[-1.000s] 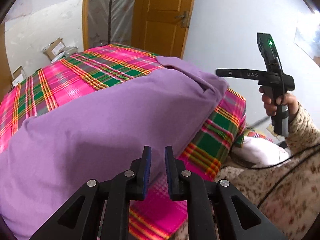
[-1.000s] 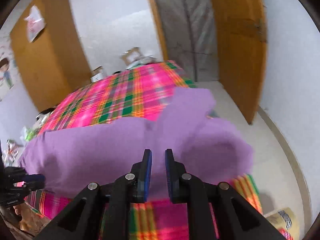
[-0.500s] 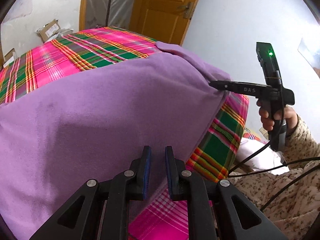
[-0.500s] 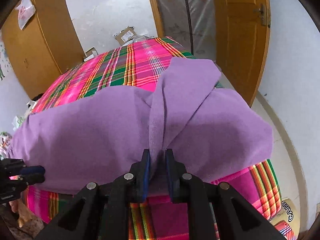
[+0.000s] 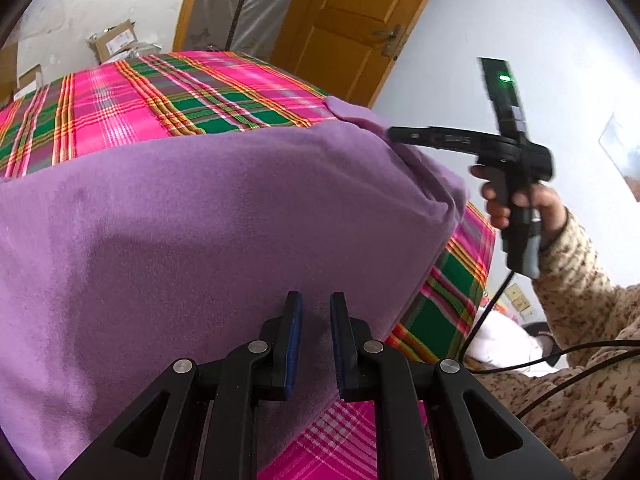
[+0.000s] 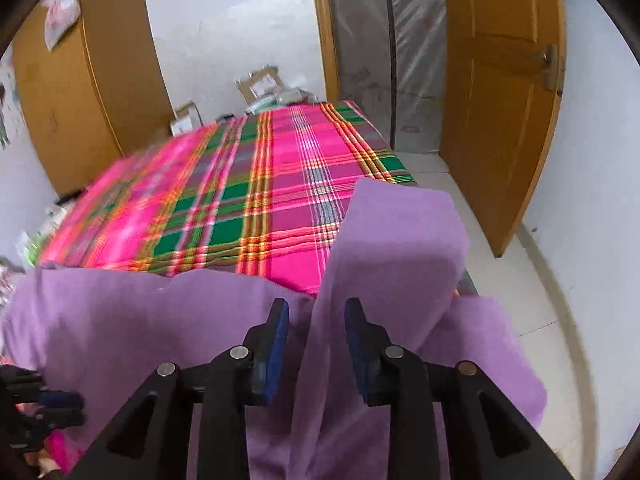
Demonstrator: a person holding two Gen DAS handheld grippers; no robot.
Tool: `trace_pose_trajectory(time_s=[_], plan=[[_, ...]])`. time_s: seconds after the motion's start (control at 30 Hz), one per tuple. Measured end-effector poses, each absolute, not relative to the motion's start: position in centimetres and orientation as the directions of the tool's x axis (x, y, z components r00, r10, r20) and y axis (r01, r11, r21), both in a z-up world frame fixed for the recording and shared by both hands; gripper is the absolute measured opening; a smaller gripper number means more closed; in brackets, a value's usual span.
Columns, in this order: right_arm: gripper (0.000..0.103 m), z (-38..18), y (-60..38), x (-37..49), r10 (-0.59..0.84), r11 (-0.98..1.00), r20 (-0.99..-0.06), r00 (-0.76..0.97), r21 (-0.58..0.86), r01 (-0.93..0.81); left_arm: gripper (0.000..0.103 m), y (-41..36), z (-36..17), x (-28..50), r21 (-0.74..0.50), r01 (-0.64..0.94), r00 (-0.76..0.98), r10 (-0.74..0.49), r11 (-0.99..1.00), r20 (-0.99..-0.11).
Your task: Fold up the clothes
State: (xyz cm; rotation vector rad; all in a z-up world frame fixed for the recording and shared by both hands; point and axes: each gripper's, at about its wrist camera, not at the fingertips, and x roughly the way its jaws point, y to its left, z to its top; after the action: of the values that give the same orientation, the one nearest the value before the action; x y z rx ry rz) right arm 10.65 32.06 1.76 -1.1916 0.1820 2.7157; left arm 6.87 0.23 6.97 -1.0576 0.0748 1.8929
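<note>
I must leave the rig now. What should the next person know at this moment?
Left gripper: closed on the near edge of the purple cloth.
Right gripper: jaws just opened; a fold of cloth hangs between them, not pinched.
Cloth lies across the near end of the plaid bed, one flap thrown up at the right corner.
Done: cloth laid out. Left: fold it.

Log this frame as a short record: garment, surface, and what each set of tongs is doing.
garment: purple cloth, spread over the near edge of the bed
surface: bed with pink and green plaid cover
left tongs: closed on the cloth's near edge
right tongs: jaws have just been opening; a raised fold of the cloth stands between them, pads clear of it
person: hand in a patterned sleeve on the right handle
</note>
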Motion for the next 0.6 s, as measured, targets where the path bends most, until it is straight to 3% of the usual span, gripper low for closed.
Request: trace_pose_trajectory(time_s=[0.23,0.43,0.6], plan=[[0.029,0.4,32.0,6.4,0.217,-0.965,-0.790,-0.574,-0.084,-0.250,0.015,0.2,7.0,6.9,-0.354,-0.748,-0.195,0.695,-0.562,-0.692],[0.003,0.9,33.9,6.5,0.214,-0.951,-0.793,-0.571,-0.034,-0.309,0.015,0.3,6.9,7.0,-0.348,-0.748,-0.203,0.694,-0.566,-0.691],[0.003,2.8,36.1,9.4,0.212,-0.939,-0.736,-0.643,0.030,-0.343,0.015,0.2,6.8,6.9,-0.353,-0.745,-0.204,0.697,-0.566,-0.687]])
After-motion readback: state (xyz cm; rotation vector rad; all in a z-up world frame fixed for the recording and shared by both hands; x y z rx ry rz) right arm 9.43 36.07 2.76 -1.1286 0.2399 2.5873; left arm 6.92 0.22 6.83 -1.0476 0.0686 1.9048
